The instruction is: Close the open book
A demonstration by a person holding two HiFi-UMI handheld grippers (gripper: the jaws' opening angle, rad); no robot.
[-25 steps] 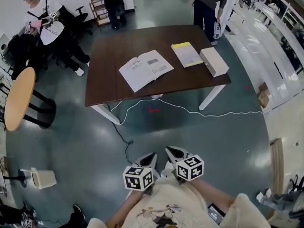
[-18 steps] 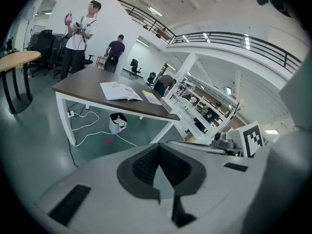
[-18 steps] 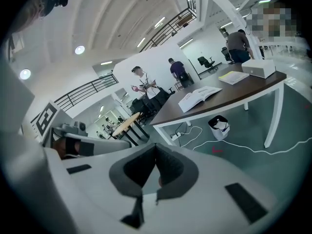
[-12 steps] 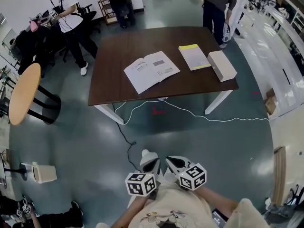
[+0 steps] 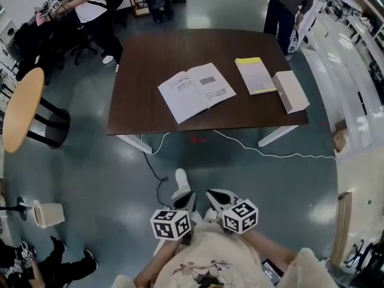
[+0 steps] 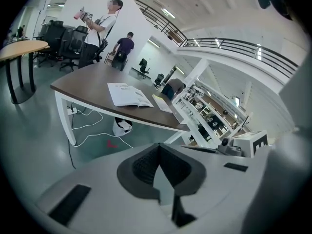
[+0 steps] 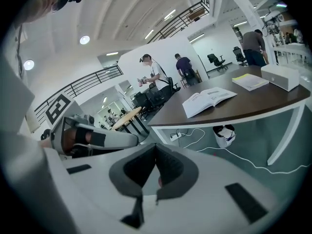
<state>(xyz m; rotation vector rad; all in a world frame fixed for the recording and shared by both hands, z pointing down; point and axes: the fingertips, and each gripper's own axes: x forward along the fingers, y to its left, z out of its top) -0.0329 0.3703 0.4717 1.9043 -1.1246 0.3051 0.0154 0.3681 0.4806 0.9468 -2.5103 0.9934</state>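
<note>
The open book (image 5: 197,91) lies flat with its white pages up, near the front edge of the dark brown table (image 5: 150,65). Both grippers hang close to my body, far short of the table. My left gripper (image 5: 185,200) and right gripper (image 5: 219,195) point toward it, side by side, both shut and empty. In the left gripper view the book (image 6: 128,94) shows far ahead beyond the shut left gripper (image 6: 158,146). In the right gripper view the book (image 7: 209,99) lies beyond the shut right gripper (image 7: 156,147).
A yellow-covered book (image 5: 255,75) and a white box (image 5: 290,91) lie on the table's right part. A white cable (image 5: 270,152) and a black cable (image 5: 157,176) run over the floor before the table. A round wooden table (image 5: 21,110) stands left; people stand behind.
The table and book have come nearer and lower in the head view. A white shoe has stepped out ahead of the grippers. Both grippers stay shut and low.
</note>
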